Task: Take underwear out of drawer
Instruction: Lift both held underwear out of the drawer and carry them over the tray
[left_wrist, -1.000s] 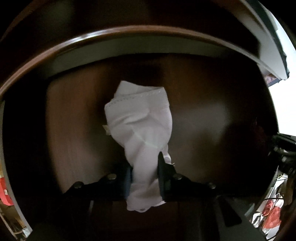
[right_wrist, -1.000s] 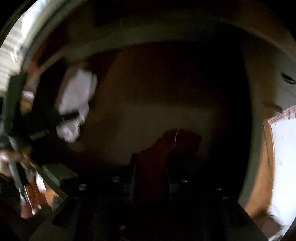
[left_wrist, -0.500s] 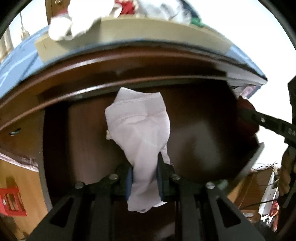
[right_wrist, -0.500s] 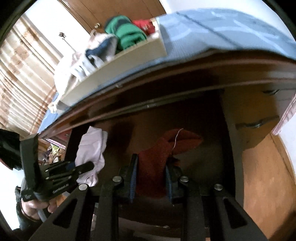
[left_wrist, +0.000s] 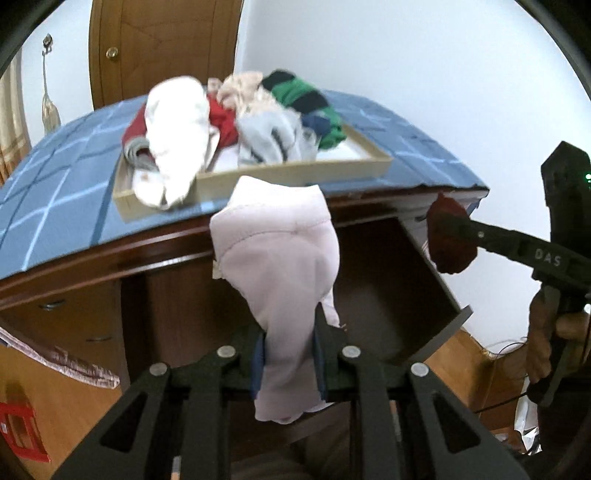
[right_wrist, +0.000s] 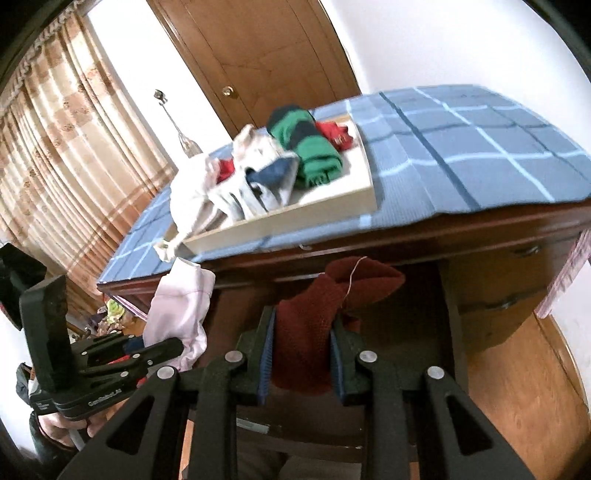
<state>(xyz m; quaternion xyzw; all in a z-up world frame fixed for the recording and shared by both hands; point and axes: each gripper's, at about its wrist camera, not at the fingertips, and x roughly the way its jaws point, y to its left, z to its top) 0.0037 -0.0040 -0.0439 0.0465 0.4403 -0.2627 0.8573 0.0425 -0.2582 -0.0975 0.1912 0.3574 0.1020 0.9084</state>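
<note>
Grippers both loaded: left gripper (left_wrist: 289, 356) pinches pale pink underwear (left_wrist: 280, 266), right gripper (right_wrist: 301, 363) pinches dark red underwear (right_wrist: 314, 325). Both garments hang above open drawer (left_wrist: 436, 295). Tray (left_wrist: 258, 179) of clothes lies ahead and above on dresser top, nearer left gripper.

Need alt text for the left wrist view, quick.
Left tongs grip pale pink underwear above an open, dark wooden drawer. Beyond, a tray of clothes sits on a blue checked cloth.
</note>
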